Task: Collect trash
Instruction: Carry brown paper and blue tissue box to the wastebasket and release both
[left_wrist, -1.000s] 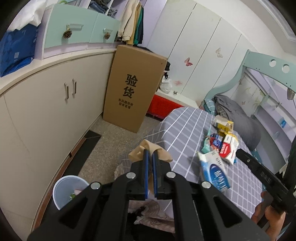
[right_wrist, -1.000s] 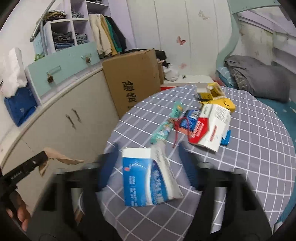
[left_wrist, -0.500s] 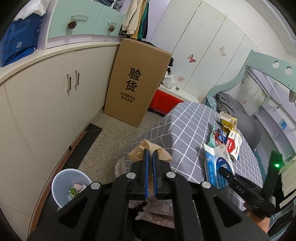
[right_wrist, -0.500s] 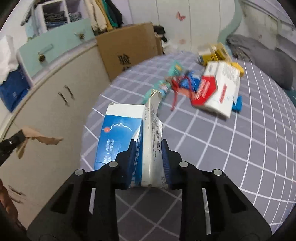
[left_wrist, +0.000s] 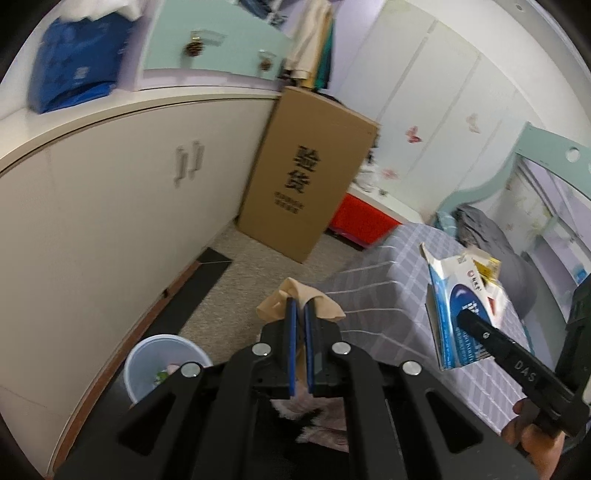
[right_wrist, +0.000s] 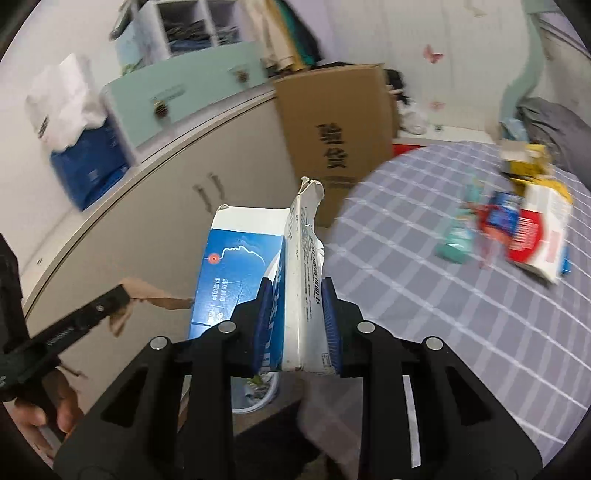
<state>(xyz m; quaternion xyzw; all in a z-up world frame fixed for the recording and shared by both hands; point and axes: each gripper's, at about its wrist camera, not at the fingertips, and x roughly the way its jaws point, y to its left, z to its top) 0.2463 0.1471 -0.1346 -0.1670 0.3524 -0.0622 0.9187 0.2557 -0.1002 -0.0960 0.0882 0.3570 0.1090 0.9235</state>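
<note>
My left gripper (left_wrist: 300, 308) is shut on a crumpled brown paper scrap (left_wrist: 297, 292), held in the air above the floor. A pale blue trash bin (left_wrist: 162, 363) with some rubbish in it stands on the floor below and to its left. My right gripper (right_wrist: 296, 291) is shut on a torn blue and white box (right_wrist: 247, 266), lifted off the table; the box also shows in the left wrist view (left_wrist: 460, 310). In the right wrist view the left gripper (right_wrist: 122, 291) holds the brown scrap (right_wrist: 155, 299) at lower left. More trash (right_wrist: 528, 229) lies on the grey checked table (right_wrist: 424, 295).
A tall brown cardboard box (left_wrist: 306, 184) leans against the cream cabinets (left_wrist: 110, 206). A red crate (left_wrist: 362, 218) sits behind it. A bed with a grey pillow (left_wrist: 491, 240) is at the right. Patterned cloth (left_wrist: 321, 435) hangs below my left gripper.
My right gripper closed on the blue and white box and lifted it off the table toward the left. My left gripper kept the brown scrap and shifted slightly nearer the bin.
</note>
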